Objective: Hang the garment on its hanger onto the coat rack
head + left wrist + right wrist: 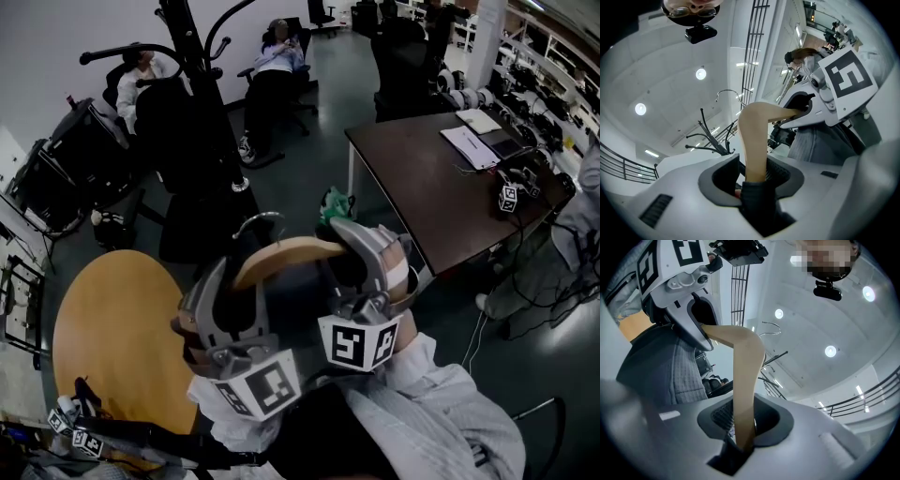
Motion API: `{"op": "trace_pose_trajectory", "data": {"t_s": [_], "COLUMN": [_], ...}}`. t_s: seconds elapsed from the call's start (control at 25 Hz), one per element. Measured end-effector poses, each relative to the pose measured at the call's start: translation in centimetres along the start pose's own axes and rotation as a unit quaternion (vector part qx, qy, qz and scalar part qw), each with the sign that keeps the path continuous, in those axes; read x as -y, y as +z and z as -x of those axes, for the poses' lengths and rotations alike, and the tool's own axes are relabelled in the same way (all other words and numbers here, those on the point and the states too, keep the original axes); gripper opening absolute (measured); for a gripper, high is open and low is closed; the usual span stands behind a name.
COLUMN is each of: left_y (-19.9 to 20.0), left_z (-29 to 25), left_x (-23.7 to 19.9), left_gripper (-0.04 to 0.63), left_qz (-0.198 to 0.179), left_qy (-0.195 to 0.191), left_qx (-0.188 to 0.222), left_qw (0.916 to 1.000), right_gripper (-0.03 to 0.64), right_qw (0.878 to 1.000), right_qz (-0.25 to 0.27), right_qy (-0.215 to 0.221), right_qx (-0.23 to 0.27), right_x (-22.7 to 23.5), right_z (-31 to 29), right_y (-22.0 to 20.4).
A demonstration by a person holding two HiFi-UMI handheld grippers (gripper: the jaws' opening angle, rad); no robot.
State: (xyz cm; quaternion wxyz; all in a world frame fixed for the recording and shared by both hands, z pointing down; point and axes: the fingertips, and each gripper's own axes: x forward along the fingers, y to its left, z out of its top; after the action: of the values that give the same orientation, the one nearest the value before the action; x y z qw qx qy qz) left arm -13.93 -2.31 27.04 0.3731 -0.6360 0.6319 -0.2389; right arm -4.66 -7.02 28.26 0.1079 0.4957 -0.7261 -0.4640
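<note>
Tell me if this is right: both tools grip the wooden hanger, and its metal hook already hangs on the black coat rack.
Not quite. The hook is not on the coat rack: the left gripper view shows it free, apart from the rack's arms. The left tool and the right tool do grip the wooden hanger.

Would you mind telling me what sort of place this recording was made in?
Probably an open-plan office or lab workspace: a dark brown rectangular desk with white papers on it, black swivel office chairs, some occupied, and shelves of equipment along the right side.
</note>
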Motion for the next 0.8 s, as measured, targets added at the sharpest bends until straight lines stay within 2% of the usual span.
{"op": "trace_pose_trajectory", "data": {"t_s": [0.36,0.52,0.8], "left_y": [-3.2,-3.2,-3.6], "left_z": [-12.5,-17.6,-24.0], "left_x": [-1.7,-2.3,-4.4], "left_gripper": [0.149,0.149,0.149], "left_qz": [-0.011,-0.014,-0.011], "left_qy": [0.045,0.080,0.123], "left_qx": [-0.047,-0.077,-0.117], "left_qw": [0.9978,0.9937,0.9854], "right_gripper": [0.083,0.089,0.097], "right_qw": [0.998,0.994,0.986], "right_qz": [-0.018,-0.031,-0.035], "right_qy": [0.028,0.049,0.073], "right_qx": [0.050,0.091,0.145], "right_x": [0.3,1.8,3.5], "right_z": [-13.1,-18.6,-26.1], "right_y": [-5.1,-7.3,-8.6]}}
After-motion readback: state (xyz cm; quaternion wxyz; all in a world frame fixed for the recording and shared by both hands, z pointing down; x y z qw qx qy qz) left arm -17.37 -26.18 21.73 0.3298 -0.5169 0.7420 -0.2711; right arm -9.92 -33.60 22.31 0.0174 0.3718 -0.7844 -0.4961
